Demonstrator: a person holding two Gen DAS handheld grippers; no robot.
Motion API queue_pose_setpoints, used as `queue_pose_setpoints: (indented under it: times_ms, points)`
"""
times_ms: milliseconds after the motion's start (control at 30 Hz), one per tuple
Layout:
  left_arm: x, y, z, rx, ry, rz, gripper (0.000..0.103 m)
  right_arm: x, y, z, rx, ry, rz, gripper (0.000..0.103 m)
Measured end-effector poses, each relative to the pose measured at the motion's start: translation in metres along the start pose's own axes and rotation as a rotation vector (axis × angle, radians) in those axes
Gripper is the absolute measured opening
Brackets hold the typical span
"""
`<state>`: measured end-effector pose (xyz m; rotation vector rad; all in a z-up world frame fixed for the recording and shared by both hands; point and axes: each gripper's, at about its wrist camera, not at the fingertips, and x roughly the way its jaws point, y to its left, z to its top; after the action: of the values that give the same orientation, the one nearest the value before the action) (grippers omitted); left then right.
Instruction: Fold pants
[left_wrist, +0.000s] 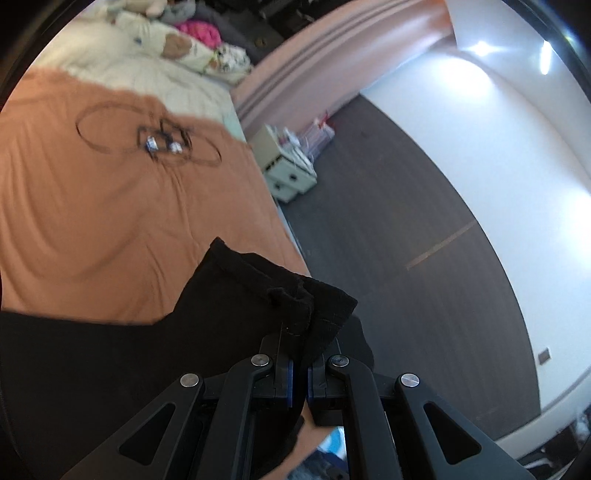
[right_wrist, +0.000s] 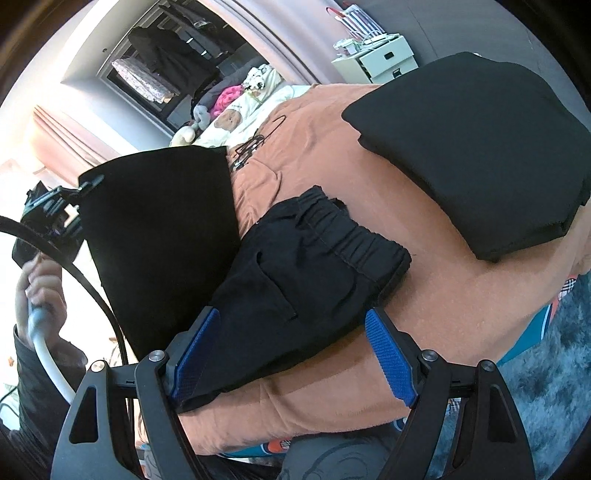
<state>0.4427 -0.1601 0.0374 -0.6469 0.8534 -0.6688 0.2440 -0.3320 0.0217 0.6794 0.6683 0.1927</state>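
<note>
The black pants lie on the orange blanket, elastic waistband toward the right and a back pocket facing up. My right gripper hovers open over the hip part, its blue pads wide apart and pressing nothing. The leg part is lifted as a black sheet on the left. My left gripper, held by a hand, pinches its edge. In the left wrist view the left gripper is shut on the bunched black leg ends, just above the blanket.
A folded black garment lies on the blanket at the far right. Wire hangers rest further up the bed, with pillows and soft toys beyond. A white nightstand stands beside the bed on the dark floor.
</note>
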Motion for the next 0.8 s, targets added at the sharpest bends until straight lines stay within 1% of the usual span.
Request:
queue_pose_setpoints:
  times_ms: [167, 267, 333, 367, 400, 433, 467, 500, 567, 700, 800]
  points:
    - [0.031, -0.009, -0.032, 0.001, 0.094, -0.061, 0.004, -0.007, 0.002, 0.002, 0.006, -0.008, -0.013, 0.08]
    - [0.051, -0.02, -0.057, 0.024, 0.18, -0.095, 0.005, -0.014, -0.003, 0.0, 0.012, -0.015, -0.012, 0.08]
    - [0.059, -0.024, -0.069, 0.039, 0.248, -0.119, 0.016, -0.019, -0.01, -0.001, 0.01, -0.021, -0.009, 0.08]
    - [0.062, -0.025, -0.075, 0.041, 0.281, -0.136, 0.032, -0.022, -0.011, 0.0, 0.009, -0.024, -0.009, 0.08]
    - [0.063, -0.025, -0.081, 0.042, 0.309, -0.154, 0.053, -0.022, -0.015, -0.001, 0.009, -0.026, -0.008, 0.08]
    - [0.063, -0.025, -0.085, 0.046, 0.322, -0.162, 0.063, -0.024, -0.019, -0.001, 0.011, -0.029, -0.007, 0.08]
    - [0.059, -0.025, -0.088, 0.054, 0.323, -0.167, 0.077, -0.027, -0.022, 0.0, 0.018, -0.035, -0.007, 0.08]
    - [0.052, -0.024, -0.09, 0.069, 0.319, -0.175, 0.083, -0.029, -0.025, 0.001, 0.025, -0.038, -0.008, 0.08]
    - [0.04, -0.021, -0.091, 0.087, 0.315, -0.175, 0.084, -0.029, -0.03, 0.002, 0.037, -0.042, -0.009, 0.08]
    - [0.013, 0.001, -0.083, 0.106, 0.269, -0.096, 0.084, -0.024, -0.039, 0.003, 0.055, -0.025, 0.006, 0.08]
    - [-0.011, 0.023, -0.081, 0.082, 0.23, -0.049, 0.084, -0.015, -0.043, 0.004, 0.072, -0.001, 0.025, 0.08]
